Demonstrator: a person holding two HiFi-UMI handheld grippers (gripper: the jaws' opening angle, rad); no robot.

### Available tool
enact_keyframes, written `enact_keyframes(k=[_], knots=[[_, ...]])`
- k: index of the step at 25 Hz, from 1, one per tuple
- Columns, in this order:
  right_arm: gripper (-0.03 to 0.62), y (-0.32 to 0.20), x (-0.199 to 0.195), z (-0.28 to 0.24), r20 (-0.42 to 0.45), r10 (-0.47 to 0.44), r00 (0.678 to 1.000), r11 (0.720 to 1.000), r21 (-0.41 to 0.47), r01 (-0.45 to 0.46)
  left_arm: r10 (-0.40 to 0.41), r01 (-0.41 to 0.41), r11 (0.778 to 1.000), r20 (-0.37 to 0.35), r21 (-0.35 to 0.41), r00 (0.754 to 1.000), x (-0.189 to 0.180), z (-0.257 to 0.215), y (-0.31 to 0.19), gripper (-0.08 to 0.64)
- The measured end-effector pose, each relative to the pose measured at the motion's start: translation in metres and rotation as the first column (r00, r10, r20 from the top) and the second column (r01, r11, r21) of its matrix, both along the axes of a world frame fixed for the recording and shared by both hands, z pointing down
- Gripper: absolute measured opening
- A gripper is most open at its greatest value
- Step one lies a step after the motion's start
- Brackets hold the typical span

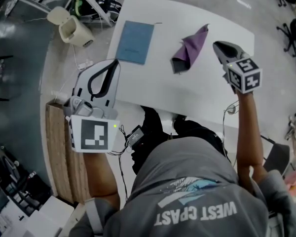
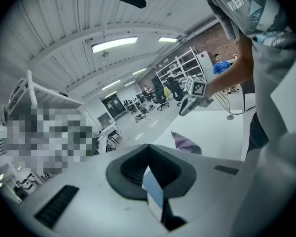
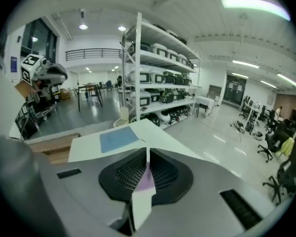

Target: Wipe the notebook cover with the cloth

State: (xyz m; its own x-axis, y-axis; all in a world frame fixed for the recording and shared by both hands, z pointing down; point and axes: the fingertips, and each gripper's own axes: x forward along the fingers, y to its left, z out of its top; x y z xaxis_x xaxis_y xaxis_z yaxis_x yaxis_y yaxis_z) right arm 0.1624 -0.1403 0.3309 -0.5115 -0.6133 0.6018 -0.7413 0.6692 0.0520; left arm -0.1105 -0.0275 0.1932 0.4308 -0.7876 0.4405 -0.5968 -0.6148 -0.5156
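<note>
The cloth [image 1: 190, 51] lies toward the right edge of the table [image 1: 158, 83], just left of the nearer right gripper [image 1: 218, 47], whose jaws are closed on nothing.

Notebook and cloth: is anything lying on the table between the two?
Nothing. In the head view only bare white table separates the blue notebook from the purple cloth; the two lie apart.

Blue notebook [image 1: 134, 42], purple cloth [image 1: 190, 51], white table [image 1: 158, 85].
</note>
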Motion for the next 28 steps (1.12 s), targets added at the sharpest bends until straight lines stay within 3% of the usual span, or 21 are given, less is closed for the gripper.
enact_keyframes(k=[5, 9, 13, 18, 28], knots=[[0.035, 0.048, -0.024, -0.097, 0.061, -0.182, 0.981, 0.971, 0.166, 0.17, 0.017, -0.018, 0.998, 0.017, 0.06, 1.0, 0.032, -0.035, 0.027, 0.0], [0.031, 0.088, -0.039, -0.158, 0.074, -0.313, 0.947, 0.919, 0.275, 0.283, 0.012, -0.016, 0.994, 0.038, 0.107, 0.999, 0.052, -0.058, 0.046, 0.0], [0.029, 0.129, -0.049, -0.197, 0.028, -0.41, 0.912, 0.863, 0.337, 0.377, -0.005, -0.001, 0.99, 0.042, 0.14, 0.999, 0.065, -0.075, 0.07, 0.0], [0.029, 0.167, -0.051, -0.225, 0.013, -0.469, 0.883, 0.821, 0.374, 0.431, -0.036, 0.029, 0.988, 0.043, 0.15, 0.998, 0.078, -0.08, 0.094, 0.0], [0.029, 0.182, -0.029, -0.24, 0.001, -0.496, 0.868, 0.803, 0.38, 0.459, -0.088, 0.081, 0.987, 0.039, 0.141, 0.995, 0.094, -0.078, 0.109, 0.0]])
